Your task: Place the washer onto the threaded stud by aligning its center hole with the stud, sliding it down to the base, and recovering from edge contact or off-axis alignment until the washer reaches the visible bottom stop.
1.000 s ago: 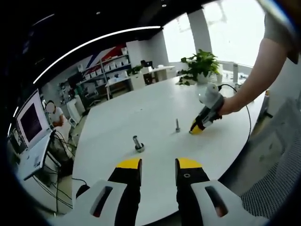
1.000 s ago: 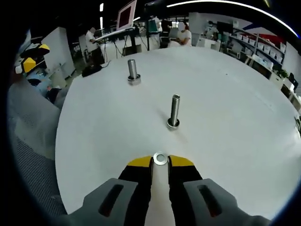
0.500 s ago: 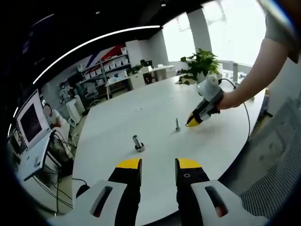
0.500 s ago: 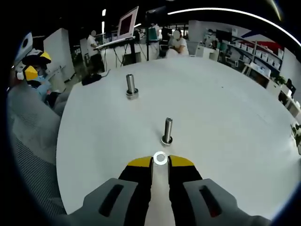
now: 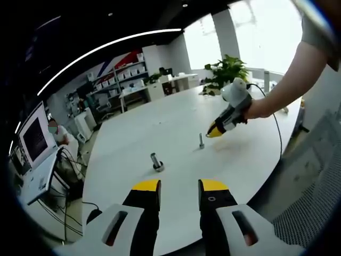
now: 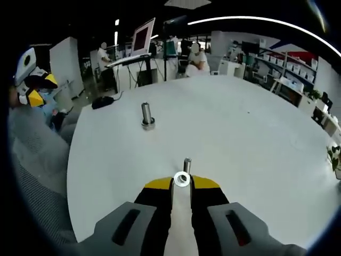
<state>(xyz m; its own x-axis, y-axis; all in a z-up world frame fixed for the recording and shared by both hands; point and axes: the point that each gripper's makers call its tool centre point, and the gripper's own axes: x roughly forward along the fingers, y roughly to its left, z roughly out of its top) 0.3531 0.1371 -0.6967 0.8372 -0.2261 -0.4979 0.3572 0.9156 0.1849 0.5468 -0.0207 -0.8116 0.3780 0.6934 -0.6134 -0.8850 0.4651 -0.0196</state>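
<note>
A thin threaded stud (image 5: 201, 141) stands upright near the middle of the round white table (image 5: 160, 125). In the right gripper view my right gripper (image 6: 181, 182) is shut on a small silver washer (image 6: 181, 179), held at its yellow tips just in front of the stud's top (image 6: 187, 162). The left gripper view shows that right gripper (image 5: 214, 130) hovering just right of and above the stud. My left gripper (image 5: 179, 188) stands open near the table's edge, nothing between its fingers.
A thicker bolt (image 6: 147, 116) stands upright to the left of the stud (image 5: 156, 162). A potted plant (image 5: 226, 72) sits at the far table edge. Desks with a monitor (image 5: 34, 137), shelves and seated people lie beyond. A grey mesh chair (image 5: 314, 186) is at the right.
My right gripper has lifted with the washer and moved toward the stud, so the stud now sits right behind the washer. The left gripper has not moved.
</note>
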